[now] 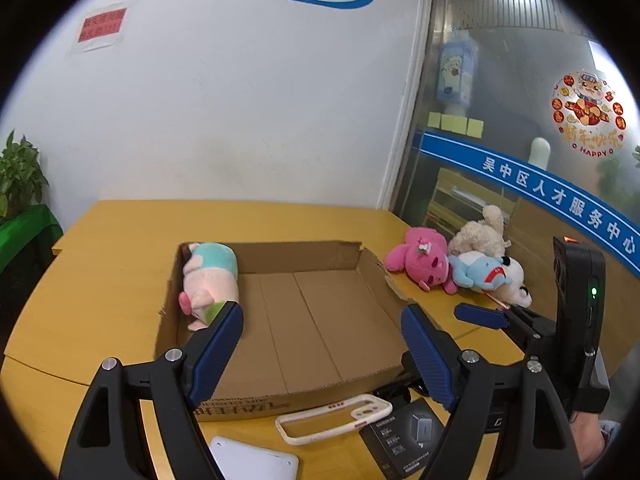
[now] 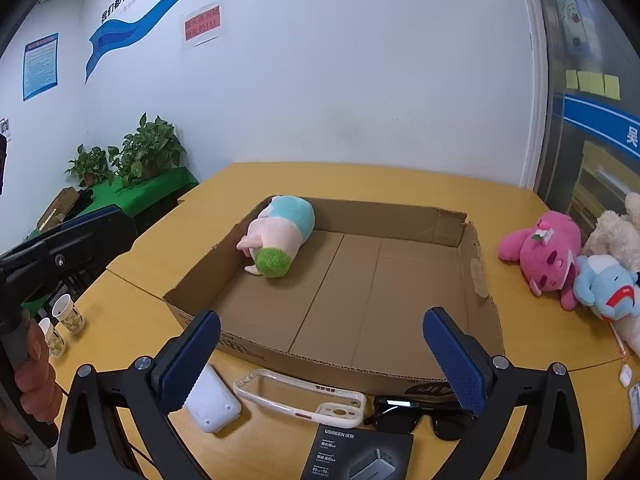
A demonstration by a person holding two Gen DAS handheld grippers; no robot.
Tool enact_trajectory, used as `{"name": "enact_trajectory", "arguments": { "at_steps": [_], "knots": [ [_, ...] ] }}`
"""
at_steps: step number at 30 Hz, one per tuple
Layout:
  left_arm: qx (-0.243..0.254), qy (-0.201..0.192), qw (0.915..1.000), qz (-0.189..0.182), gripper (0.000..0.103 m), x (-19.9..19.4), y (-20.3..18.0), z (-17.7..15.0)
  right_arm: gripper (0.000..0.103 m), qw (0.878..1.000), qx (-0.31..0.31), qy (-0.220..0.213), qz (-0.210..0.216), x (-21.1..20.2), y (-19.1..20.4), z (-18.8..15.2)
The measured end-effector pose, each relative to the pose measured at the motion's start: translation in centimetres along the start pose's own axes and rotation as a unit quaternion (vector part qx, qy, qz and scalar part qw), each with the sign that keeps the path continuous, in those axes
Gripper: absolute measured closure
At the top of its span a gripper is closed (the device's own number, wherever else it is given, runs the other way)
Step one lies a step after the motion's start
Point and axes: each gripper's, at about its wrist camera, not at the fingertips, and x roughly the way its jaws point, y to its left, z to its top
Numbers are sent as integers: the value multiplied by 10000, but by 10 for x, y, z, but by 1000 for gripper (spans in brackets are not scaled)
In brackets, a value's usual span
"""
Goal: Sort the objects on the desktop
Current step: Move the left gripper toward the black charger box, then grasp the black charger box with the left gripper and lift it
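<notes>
A shallow cardboard box (image 1: 372, 276) (image 2: 474, 264) sits on the yellow table. A pink, teal and green plush (image 1: 210, 280) (image 2: 282, 236) lies in its far left corner. A pink plush (image 1: 424, 260) (image 2: 544, 252), a beige plush (image 1: 480, 232) (image 2: 616, 232) and a blue and white plush (image 1: 488, 272) (image 2: 608, 288) lie right of the box. My left gripper (image 1: 322, 350) is open and empty over the box's near edge. My right gripper (image 2: 322, 356) is open and empty, and it also shows in the left wrist view (image 1: 492, 316).
In front of the box lie a clear phone case (image 1: 334, 418) (image 2: 300, 396), a white device (image 1: 256, 460) (image 2: 210, 404), black sunglasses (image 2: 416, 416) and a black UGREEN box (image 1: 404, 440) (image 2: 360, 456). Paper cups (image 2: 68, 314) stand at the left table edge. Potted plants (image 2: 140, 152) are beyond.
</notes>
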Motion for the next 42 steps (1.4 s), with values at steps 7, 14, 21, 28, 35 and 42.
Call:
{"name": "enact_trajectory", "arguments": {
  "at_steps": [7,14,21,28,35,42],
  "knots": [
    [-417,949,9913,-806,22,27,12,-49,0,9972,183,437,570,10,-27,-55],
    [-947,2046,9638,-1424,23,75,2,-115,0,9751,847,1775,1029,44,-88,-151],
    [-1059,2764,9394,-1729,24,121,-23,-158,1,9672,472,2056,1414,64,-71,-180],
    [-1305,2933,9298,-1800,25,135,-14,-175,1,9629,-505,2092,1626,58,-24,-193],
    [-1479,3256,9100,-2099,43,146,-13,-182,7,9723,-440,1981,1160,75,-18,-189],
    [-1384,3427,9071,-2014,45,108,-14,-194,4,9634,-711,1909,1741,44,-11,-201]
  ]
}}
